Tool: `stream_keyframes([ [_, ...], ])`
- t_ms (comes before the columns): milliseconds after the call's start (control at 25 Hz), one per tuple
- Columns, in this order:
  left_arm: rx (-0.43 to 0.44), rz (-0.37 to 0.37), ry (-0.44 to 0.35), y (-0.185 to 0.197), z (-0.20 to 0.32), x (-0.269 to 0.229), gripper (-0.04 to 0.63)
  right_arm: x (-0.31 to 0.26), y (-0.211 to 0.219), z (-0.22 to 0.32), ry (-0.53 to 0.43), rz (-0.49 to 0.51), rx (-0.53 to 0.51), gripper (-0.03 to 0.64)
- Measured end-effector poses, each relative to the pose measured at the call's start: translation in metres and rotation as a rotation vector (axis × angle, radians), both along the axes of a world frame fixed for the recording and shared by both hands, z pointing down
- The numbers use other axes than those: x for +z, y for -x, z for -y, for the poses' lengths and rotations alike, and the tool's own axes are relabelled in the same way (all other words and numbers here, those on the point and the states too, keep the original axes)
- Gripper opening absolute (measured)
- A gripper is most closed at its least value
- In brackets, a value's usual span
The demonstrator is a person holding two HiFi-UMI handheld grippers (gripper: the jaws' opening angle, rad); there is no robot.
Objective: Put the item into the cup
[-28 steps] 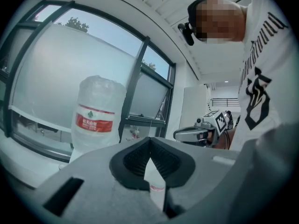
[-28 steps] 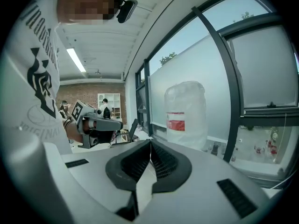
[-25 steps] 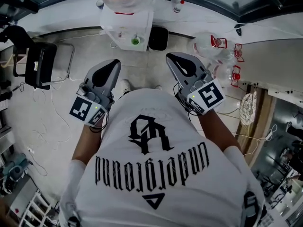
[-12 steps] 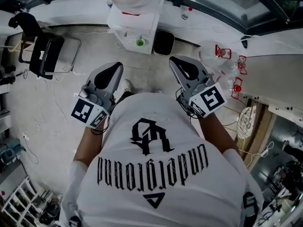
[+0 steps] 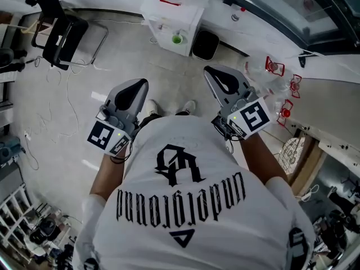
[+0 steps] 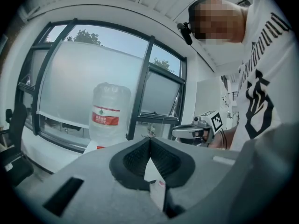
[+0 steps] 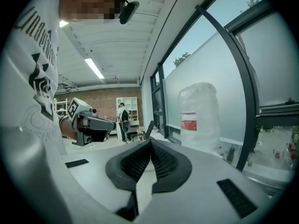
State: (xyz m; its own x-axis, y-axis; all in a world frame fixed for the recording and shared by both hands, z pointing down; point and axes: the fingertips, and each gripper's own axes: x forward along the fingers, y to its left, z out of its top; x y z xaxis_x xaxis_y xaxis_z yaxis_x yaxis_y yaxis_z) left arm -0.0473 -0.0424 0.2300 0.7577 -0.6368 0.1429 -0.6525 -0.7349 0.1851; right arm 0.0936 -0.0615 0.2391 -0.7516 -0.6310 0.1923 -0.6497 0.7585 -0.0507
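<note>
Head view: the white water dispenser with a green tap and the black folding chair have shifted across the frame since a second ago. From this I judge that the person is turning or walking, so this is a transit phase. The left gripper and the right gripper are held level before the person's white shirt. Each has its jaws together on nothing. Neither the cup nor the item shows in any view. The task proper is not under way, and both must first be located.
</note>
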Motion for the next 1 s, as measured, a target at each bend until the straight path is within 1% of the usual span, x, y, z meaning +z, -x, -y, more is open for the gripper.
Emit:
stream_keyframes([
  [240,0.032,-0.01,-0.031,0.018,-0.016,-0.01,0.015,-0.009,0.022,-0.016,-0.02,0.001,0.025,0.015],
  [440,0.051,-0.027,-0.038,0.057,-0.028,-0.013,0.014,-0.01,0.058,-0.033,-0.022,-0.007,0.055,0.015],
  [560,0.069,-0.038,-0.042,0.081,-0.038,-0.012,0.015,-0.013,0.083,-0.048,-0.04,-0.027,0.076,0.015],
  [720,0.109,-0.048,-0.056,0.109,-0.053,-0.012,0.015,-0.015,0.111,-0.069,-0.044,-0.029,0.122,0.015],
  [1000,0.194,-0.066,-0.041,0.148,-0.073,-0.008,0.014,-0.013,0.152,-0.102,-0.027,-0.033,0.202,0.015],
])
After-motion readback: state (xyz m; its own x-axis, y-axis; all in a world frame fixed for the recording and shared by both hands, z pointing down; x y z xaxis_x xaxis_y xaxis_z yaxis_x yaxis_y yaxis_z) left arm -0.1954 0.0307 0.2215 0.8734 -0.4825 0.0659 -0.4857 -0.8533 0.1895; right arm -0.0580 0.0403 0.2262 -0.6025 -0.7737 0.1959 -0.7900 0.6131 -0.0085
